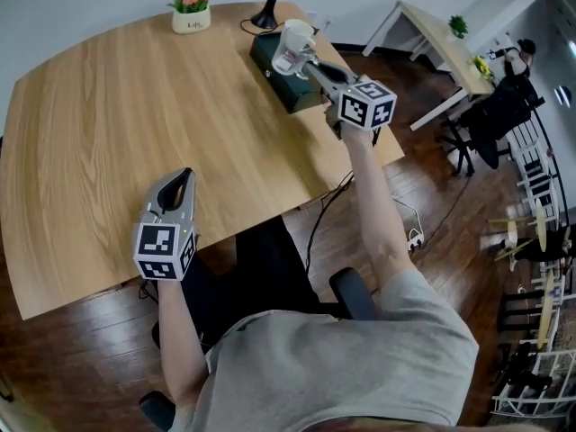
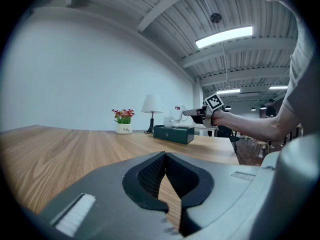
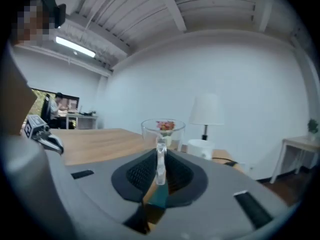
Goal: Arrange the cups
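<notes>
A clear glass cup (image 1: 290,59) hangs above the dark green box (image 1: 286,86) at the table's far right. My right gripper (image 1: 304,62) is shut on its handle. In the right gripper view the handle (image 3: 160,160) stands upright between the pads, with the bowl of the glass cup (image 3: 162,129) beyond. A white cup (image 1: 299,32) stands just behind it on the box, and this white cup (image 3: 202,148) shows right of the glass. My left gripper (image 1: 184,177) rests low over the table's near edge, shut on nothing; its pads (image 2: 150,171) meet with bare wood showing below.
A flower pot (image 1: 190,5) and a lamp base (image 1: 266,16) stand at the far edge of the round wooden table (image 1: 135,124). A cable runs off the table's right edge. A white side table (image 1: 441,39) and a dark chair (image 1: 493,115) stand to the right.
</notes>
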A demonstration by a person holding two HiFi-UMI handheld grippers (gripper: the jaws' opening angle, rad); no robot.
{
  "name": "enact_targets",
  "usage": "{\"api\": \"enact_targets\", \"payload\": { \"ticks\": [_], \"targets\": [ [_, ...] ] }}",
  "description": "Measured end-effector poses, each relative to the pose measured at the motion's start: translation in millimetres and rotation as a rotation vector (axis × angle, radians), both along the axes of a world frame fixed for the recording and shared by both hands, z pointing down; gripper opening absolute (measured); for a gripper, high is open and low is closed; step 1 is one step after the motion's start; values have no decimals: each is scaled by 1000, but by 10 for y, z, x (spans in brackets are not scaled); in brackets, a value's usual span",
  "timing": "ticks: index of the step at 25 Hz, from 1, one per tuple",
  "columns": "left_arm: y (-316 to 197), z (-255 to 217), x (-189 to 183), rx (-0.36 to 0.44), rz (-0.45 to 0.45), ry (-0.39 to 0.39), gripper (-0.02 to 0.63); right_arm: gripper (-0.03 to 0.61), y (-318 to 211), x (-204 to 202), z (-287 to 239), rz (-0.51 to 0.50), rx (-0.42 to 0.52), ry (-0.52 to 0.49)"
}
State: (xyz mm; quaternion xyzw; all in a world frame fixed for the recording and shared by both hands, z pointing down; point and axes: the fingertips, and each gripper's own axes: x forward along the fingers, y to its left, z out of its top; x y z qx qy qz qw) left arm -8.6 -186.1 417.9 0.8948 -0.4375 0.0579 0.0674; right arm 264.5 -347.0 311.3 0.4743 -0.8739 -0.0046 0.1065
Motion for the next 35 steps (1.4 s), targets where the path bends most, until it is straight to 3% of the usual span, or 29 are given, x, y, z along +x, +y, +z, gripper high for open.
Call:
{"api": "enact_targets", "payload": {
  "ticks": [2, 5, 11, 18, 20, 22, 26, 29, 30, 31, 32, 35],
  "targets": [
    [18, 6, 1, -1, 0, -1, 10, 49, -140, 462, 64, 108, -27, 36],
    [36, 6, -4, -1, 1, -2, 10, 49, -229, 847, 257, 180, -94, 58],
    [32, -1, 4, 0, -2, 1, 10, 48, -255, 879, 366, 184, -142, 41],
    [40, -3, 10, -3, -6, -2, 9, 74, -217, 893, 394, 269, -118, 155],
    [35, -9, 46, -3, -6, -1, 10, 80, -169, 922, 361, 287, -104, 151],
    [29, -11, 73, -1, 1, 0, 11, 136, -113, 946, 288, 292, -74, 135],
    [21, 0, 51, -2, -1, 1, 10, 140, -113, 990, 150, 323, -44, 106],
    [26, 1, 42, -5, 7, -6, 11, 143, 175, 962, -162, 393, 90, 54],
    [30, -2, 30, -6, 8, -7, 10, 134, 332, 781, -250, 364, 146, 27],
    [29, -6, 16, -5, 8, -6, 10, 90, 491, 485, -281, 290, 187, -3],
    [23, -12, 4, -4, 6, -5, 9, 86, 643, 98, -234, 178, 205, -34],
    [10, -11, -9, -2, -1, -2, 10, 82, 1066, -1146, 259, -180, 134, -100]
  ]
}}
